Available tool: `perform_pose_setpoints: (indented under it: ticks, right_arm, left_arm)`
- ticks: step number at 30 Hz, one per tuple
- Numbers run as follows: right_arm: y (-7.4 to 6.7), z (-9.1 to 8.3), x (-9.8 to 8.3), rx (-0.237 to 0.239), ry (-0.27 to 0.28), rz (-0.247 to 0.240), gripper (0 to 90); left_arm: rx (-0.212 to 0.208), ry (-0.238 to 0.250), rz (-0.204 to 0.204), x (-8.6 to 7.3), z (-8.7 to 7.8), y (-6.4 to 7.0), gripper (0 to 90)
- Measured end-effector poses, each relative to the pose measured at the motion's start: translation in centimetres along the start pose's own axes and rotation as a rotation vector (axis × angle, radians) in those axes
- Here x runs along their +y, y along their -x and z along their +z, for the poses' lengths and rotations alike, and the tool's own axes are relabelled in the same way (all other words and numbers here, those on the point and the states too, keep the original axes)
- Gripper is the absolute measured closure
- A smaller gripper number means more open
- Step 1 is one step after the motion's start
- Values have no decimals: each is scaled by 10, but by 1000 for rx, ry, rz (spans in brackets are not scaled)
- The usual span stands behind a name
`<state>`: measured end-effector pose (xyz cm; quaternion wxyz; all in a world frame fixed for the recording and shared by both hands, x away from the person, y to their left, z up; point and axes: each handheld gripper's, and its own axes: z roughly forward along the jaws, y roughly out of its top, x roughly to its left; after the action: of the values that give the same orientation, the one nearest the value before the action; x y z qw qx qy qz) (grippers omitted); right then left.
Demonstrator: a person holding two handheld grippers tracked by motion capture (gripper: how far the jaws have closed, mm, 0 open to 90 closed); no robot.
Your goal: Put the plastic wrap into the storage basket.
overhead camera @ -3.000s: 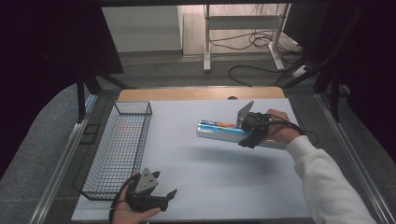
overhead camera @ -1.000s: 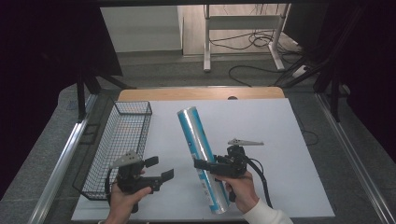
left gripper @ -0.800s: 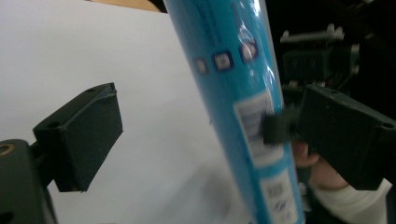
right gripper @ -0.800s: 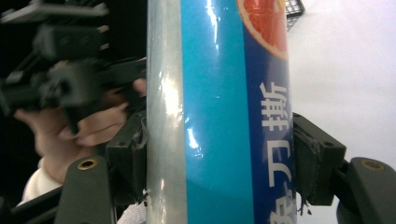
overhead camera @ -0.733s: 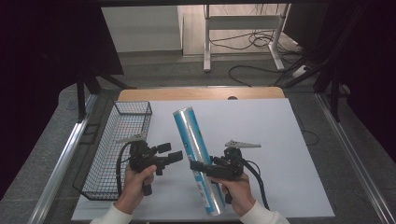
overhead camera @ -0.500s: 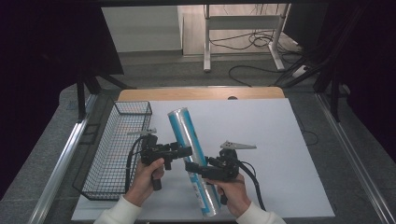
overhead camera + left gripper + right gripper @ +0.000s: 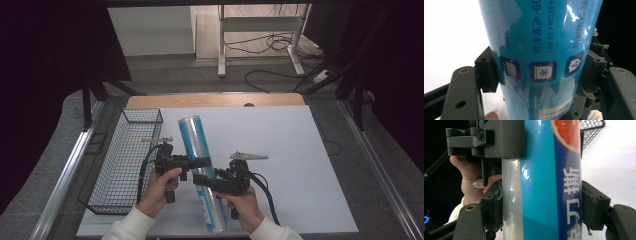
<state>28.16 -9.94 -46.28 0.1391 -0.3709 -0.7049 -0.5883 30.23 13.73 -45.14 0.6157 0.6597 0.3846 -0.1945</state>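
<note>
From above, the blue roll [image 7: 200,167] stands tilted just right of the basket [image 7: 127,160], the left gripper [image 7: 192,162] and right gripper [image 7: 212,181] both clamping its middle.

The left gripper view has both jaws pressed on the roll's [image 7: 541,57] glossy film, which is probably slippery.

The right gripper view has both jaws squeezing the roll [image 7: 549,182]; it looks stiff and light, and mid-length holds suit it.

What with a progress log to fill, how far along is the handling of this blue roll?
Done: the blue roll is picked up, tilted above the table. In hand: the left claw and right claw are both shut on it. Left: it is not set down anywhere; the wire basket beside it holds nothing.
</note>
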Motion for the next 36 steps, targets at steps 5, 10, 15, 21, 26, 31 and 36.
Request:
perform_pose_setpoints:
  ticks: [5, 10, 15, 21, 26, 31, 36]
  right_arm:
    - [-1, -2, 1, 71, 12, 26, 213]
    - [-8, -25, 11, 46, 35, -51, 135]
    - [-3, -53, 15, -18, 37, -109, 126]
    - [15, -79, 12, -165, 25, -177, 127]
    - [30, -97, 7, -254, 5, -196, 127]
    - [40, -107, 5, -294, 11, -197, 128]
    - [43, -110, 5, -317, 9, -209, 129]
  left_arm:
    - [-1, 1, 26, 6, -10, 5, 320]
    - [-4, 28, 28, 16, -35, 10, 321]
    - [54, 39, 57, 25, -65, 17, 321]
    - [97, 49, 56, 30, -91, 20, 321]
    - [132, 67, 61, 33, -109, 21, 321]
    - [154, 79, 60, 36, -123, 23, 322]
    - [185, 80, 73, 41, -138, 26, 321]
